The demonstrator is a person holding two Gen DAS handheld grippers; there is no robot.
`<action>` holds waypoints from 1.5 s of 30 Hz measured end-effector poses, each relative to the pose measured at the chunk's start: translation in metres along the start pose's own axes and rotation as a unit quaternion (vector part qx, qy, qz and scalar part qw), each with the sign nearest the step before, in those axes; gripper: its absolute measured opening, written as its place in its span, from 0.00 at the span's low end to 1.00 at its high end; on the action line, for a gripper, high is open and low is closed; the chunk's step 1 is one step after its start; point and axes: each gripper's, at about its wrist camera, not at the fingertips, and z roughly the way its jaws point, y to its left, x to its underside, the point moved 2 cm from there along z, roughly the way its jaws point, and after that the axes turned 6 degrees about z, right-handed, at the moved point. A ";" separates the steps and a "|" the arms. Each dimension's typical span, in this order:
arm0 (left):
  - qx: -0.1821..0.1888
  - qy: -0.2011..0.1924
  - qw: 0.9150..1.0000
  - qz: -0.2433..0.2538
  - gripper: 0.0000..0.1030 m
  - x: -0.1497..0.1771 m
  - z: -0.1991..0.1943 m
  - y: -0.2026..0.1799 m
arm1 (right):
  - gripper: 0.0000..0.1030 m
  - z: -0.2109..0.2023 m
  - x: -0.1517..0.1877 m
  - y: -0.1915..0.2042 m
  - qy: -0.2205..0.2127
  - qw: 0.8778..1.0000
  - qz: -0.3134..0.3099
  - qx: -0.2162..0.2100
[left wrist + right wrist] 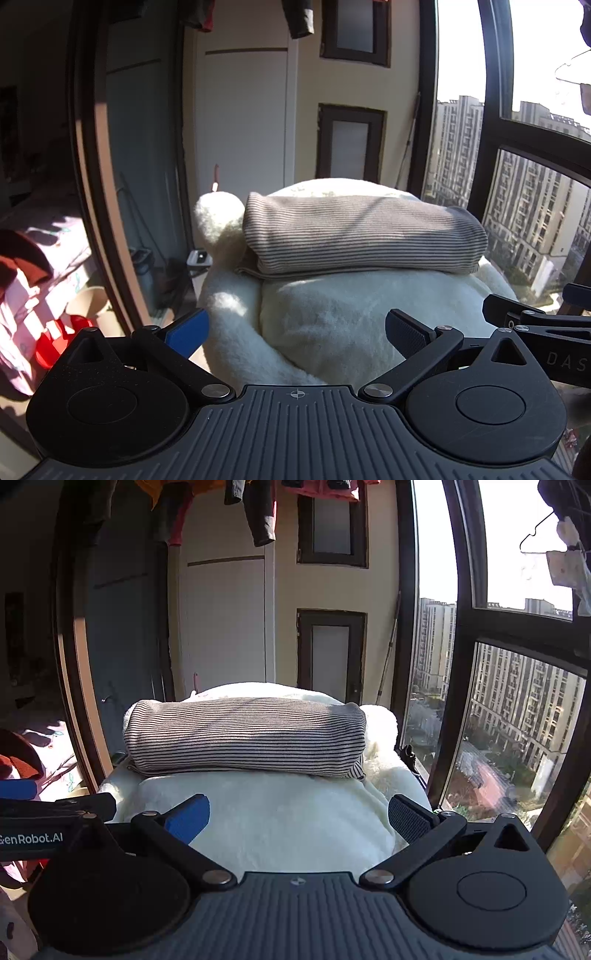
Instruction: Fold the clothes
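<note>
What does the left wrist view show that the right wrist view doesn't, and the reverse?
Only the left wrist view shows the red plastic item on the floor at lower left and the fluffy round knob beside the folded garment. Only the right wrist view shows the dark shoe by the window and the clothes hanging overhead. Both share the folded striped garment lying on the white fleece blanket, with the left gripper and right gripper open and empty.
</note>
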 end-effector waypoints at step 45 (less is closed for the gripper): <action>-0.008 0.020 1.000 -0.005 1.00 0.008 0.001 0.005 | 1.00 -0.001 0.004 0.009 0.020 1.000 -0.010 -0.015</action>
